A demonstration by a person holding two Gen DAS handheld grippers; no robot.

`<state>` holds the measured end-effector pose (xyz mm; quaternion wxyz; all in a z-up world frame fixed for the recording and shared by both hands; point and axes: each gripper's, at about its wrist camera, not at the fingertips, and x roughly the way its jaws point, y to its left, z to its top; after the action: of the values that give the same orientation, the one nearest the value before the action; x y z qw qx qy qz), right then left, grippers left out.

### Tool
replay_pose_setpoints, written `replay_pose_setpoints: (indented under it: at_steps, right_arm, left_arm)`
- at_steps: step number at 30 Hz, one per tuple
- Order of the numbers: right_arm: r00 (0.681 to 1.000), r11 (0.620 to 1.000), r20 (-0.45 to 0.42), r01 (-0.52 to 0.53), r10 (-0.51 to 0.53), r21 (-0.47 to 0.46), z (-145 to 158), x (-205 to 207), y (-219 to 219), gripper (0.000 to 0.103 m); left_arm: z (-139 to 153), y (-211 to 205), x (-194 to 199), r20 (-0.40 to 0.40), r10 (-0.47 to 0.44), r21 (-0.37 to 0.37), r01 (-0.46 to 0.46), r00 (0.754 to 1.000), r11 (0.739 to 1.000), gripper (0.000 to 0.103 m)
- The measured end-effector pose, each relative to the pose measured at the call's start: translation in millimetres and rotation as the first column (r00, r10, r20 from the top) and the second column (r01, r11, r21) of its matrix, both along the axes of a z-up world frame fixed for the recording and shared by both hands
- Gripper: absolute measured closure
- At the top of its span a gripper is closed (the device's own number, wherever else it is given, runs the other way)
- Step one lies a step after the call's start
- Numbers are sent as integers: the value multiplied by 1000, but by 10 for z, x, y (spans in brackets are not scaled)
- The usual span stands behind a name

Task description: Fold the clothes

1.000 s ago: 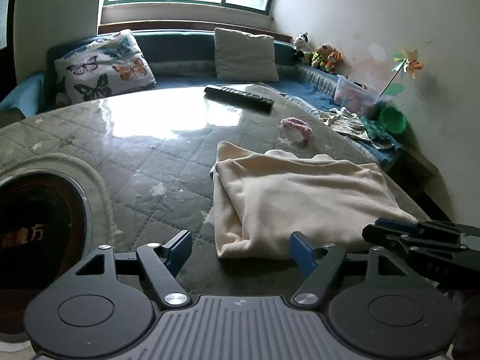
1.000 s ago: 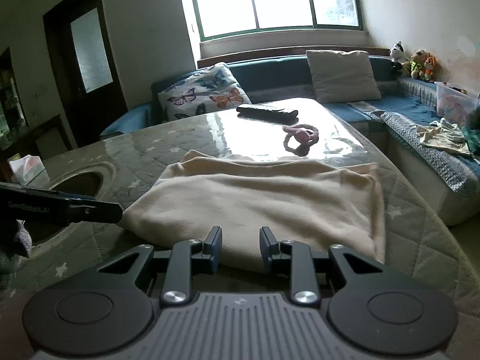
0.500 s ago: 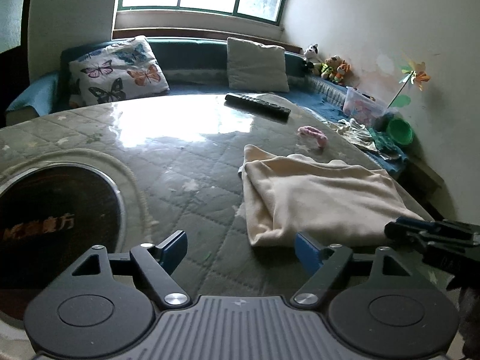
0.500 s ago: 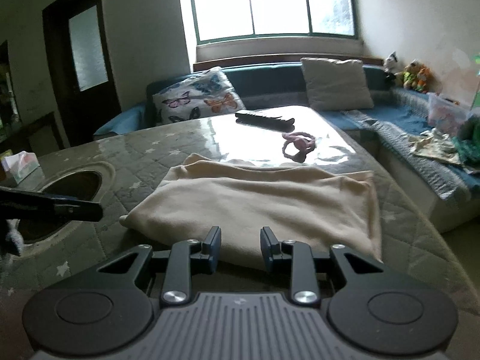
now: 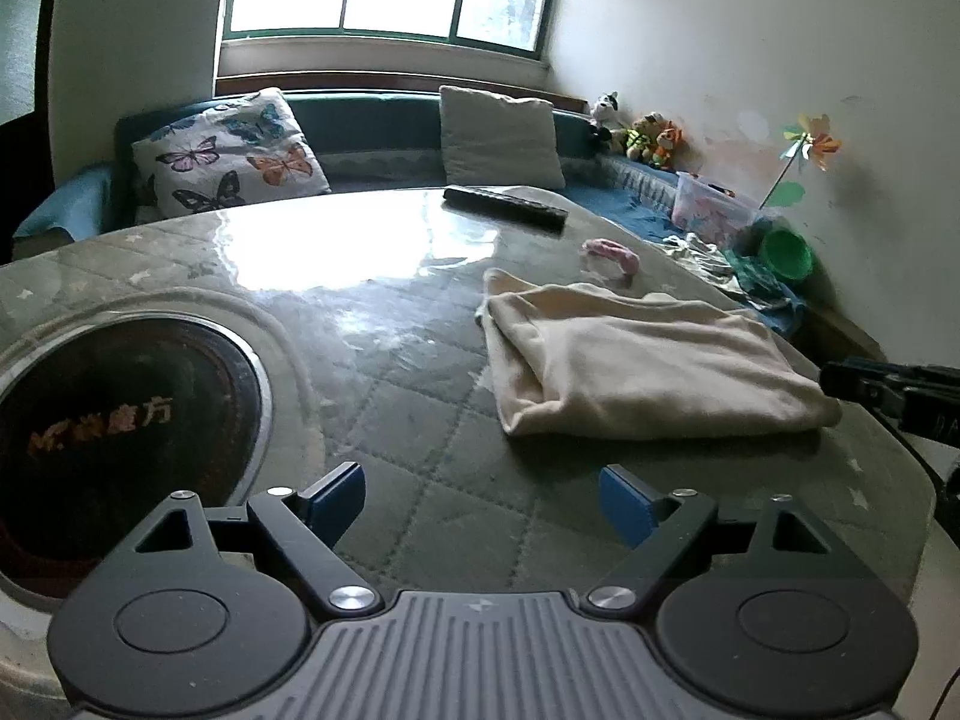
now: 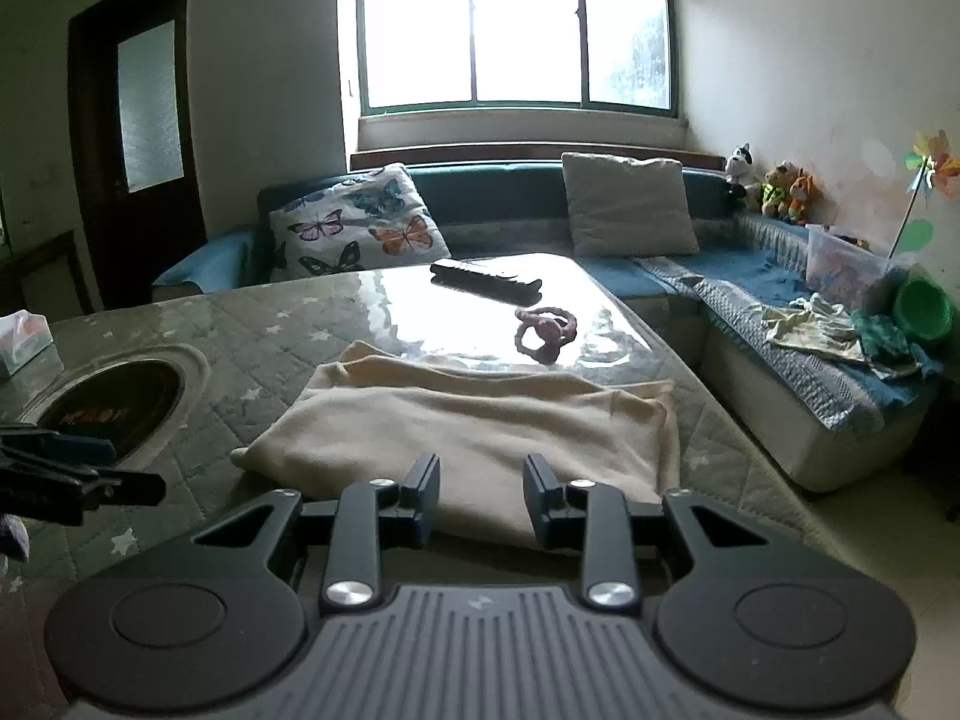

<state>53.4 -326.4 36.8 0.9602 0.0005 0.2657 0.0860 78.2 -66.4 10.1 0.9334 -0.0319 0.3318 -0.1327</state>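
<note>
Cloth point(image 6: 474, 420), folded, long axis across table point(image 6: 240, 324), short of pink ring point(image 6: 545, 329). Left gripper point(image 5: 483, 495) opening wide, empty; right gripper point(image 6: 480, 489) opening, empty.

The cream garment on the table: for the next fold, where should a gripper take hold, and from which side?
Probably the near right corner of the cream garment, coming in low from the table's near edge. There its layered open edges meet, and the right gripper, jaws opening and empty, already faces that edge.
</note>
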Motion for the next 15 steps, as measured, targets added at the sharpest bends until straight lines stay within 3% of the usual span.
replay_pose_setpoints:
  at_steps: [5, 7, 15]
  right_arm:
    - [1000, 1000, -15, 4, -4, 12, -43, -44, 43, 67]
    - [1000, 1000, -22, 4, -4, 16, -76, -71, 62, 58]
    - [999, 1000, -41, 11, -10, 22, -159, -121, 86, 47]
  left_arm:
    - [6, -78, -50, -2, -22, 5, 22, 1000, 1000, 8]
    - [2, -106, -56, -6, -29, 6, 29, 1000, 1000, 7]
    - [-5, -206, -68, -19, -51, 12, 51, 999, 999, 0]
